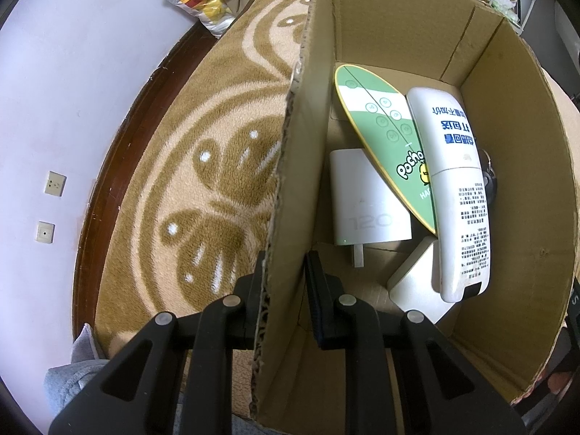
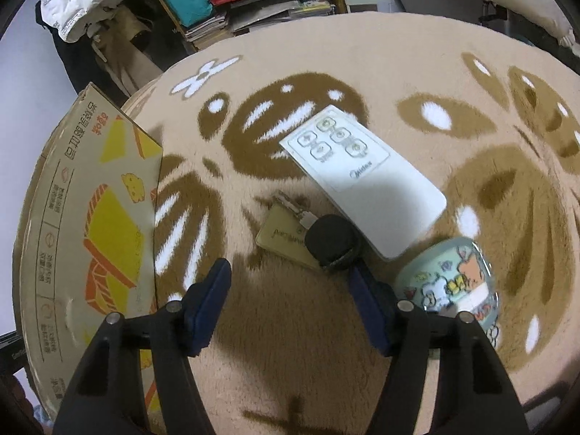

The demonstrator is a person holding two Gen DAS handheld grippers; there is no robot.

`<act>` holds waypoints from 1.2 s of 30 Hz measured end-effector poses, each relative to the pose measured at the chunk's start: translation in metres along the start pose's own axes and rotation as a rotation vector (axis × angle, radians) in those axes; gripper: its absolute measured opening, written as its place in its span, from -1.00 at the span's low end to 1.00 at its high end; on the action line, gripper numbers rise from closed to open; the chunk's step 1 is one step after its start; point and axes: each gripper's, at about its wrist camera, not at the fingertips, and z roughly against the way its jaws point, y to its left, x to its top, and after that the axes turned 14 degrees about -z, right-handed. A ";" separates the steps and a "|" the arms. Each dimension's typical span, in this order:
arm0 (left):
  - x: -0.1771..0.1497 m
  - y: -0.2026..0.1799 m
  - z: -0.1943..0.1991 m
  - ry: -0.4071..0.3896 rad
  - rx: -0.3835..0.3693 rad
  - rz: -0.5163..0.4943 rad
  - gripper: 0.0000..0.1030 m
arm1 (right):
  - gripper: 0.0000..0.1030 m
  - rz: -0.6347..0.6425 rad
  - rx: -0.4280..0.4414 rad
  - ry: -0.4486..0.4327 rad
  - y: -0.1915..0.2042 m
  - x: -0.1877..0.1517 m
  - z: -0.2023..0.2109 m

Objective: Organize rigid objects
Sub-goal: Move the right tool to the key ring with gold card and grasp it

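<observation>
Left gripper [image 1: 284,272] clenches the box [image 1: 507,181] wall (cardboard, open top). Right gripper [image 2: 290,286] released, hovering over the rug [image 2: 290,344]; black key [image 2: 331,239] just beyond its right finger, white remote [image 2: 366,177] farther.

Patterned tan rug [image 2: 290,344], lilac wall [image 1: 72,90]

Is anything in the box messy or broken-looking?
A bit. The cardboard box has a ragged, torn top edge where the left gripper straddles its wall. Inside, the green oval card lies slanted over the white charger, and the white remote lies on top. Nothing looks spilled.
</observation>
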 end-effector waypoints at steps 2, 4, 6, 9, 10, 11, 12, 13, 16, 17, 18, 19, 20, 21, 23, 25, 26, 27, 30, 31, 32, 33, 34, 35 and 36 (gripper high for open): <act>0.000 0.000 0.000 0.001 0.000 0.000 -0.63 | 0.38 0.023 0.001 -0.014 0.003 0.001 -0.003; 0.000 0.000 0.000 0.000 0.000 0.000 -0.63 | 0.41 0.031 -0.004 -0.029 0.007 0.003 -0.007; 0.000 0.000 0.000 0.000 0.000 0.000 -0.63 | 0.41 0.049 -0.024 -0.036 0.011 0.005 -0.011; 0.000 0.000 0.000 0.001 0.000 0.001 -0.63 | 0.33 0.092 -0.060 -0.056 0.016 0.001 -0.014; 0.000 0.000 0.000 0.001 0.001 0.000 -0.63 | 0.30 0.104 -0.068 -0.063 0.017 -0.001 -0.014; 0.000 0.000 0.000 0.001 0.002 -0.001 -0.63 | 0.26 0.114 -0.077 -0.067 0.018 -0.002 -0.015; 0.000 0.000 0.000 0.000 0.001 -0.002 -0.63 | 0.22 0.120 -0.084 -0.075 0.017 -0.002 -0.014; 0.000 0.000 0.000 0.000 0.001 -0.001 -0.63 | 0.09 0.119 -0.091 -0.085 0.017 -0.002 -0.014; 0.000 0.001 0.000 0.000 0.000 0.000 -0.62 | 0.03 0.103 -0.075 -0.093 0.012 0.000 -0.011; 0.000 0.002 0.000 0.000 -0.001 0.001 -0.62 | 0.01 0.105 -0.072 -0.095 0.012 0.000 -0.011; 0.000 0.001 0.000 0.000 0.000 0.000 -0.62 | 0.01 0.108 -0.068 -0.099 0.010 -0.001 -0.009; 0.000 0.001 0.000 0.000 0.000 0.000 -0.62 | 0.01 0.106 -0.065 -0.099 0.010 -0.001 -0.008; 0.000 0.002 0.000 0.000 0.000 0.000 -0.62 | 0.01 0.101 -0.060 -0.098 0.009 0.000 -0.008; 0.000 0.002 0.000 0.000 0.000 -0.001 -0.62 | 0.01 0.097 -0.056 -0.098 0.009 0.001 -0.007; 0.000 0.002 0.000 0.000 0.000 0.000 -0.62 | 0.01 0.085 -0.043 -0.097 0.007 0.002 -0.006; 0.000 0.001 0.000 0.000 0.000 0.000 -0.62 | 0.00 0.064 -0.023 -0.096 0.002 0.003 -0.001; 0.000 0.001 0.000 0.000 0.000 0.000 -0.62 | 0.00 0.056 -0.016 -0.095 0.001 0.004 -0.001; 0.000 0.001 0.000 0.000 0.001 -0.001 -0.62 | 0.00 0.050 -0.009 -0.095 0.002 0.005 -0.001; 0.000 0.001 0.000 0.001 0.002 -0.001 -0.62 | 0.00 0.048 0.013 -0.102 0.004 0.005 0.000; 0.000 0.001 0.000 0.001 0.002 -0.001 -0.62 | 0.00 0.053 0.020 -0.104 0.006 0.005 0.001; 0.000 0.001 0.000 0.001 0.002 -0.002 -0.62 | 0.00 0.060 0.026 -0.105 0.009 0.003 0.001; 0.000 0.001 0.000 0.000 0.001 0.000 -0.62 | 0.00 0.070 0.029 -0.105 0.012 0.002 0.001; 0.000 0.001 0.000 0.000 -0.001 0.003 -0.62 | 0.00 0.078 0.032 -0.105 0.015 0.001 0.001; 0.000 0.002 0.000 0.000 -0.005 0.005 -0.62 | 0.00 0.086 0.037 -0.104 0.017 0.000 0.001; 0.000 0.002 0.000 0.000 -0.006 0.007 -0.62 | 0.00 0.091 0.041 -0.104 0.019 0.000 0.001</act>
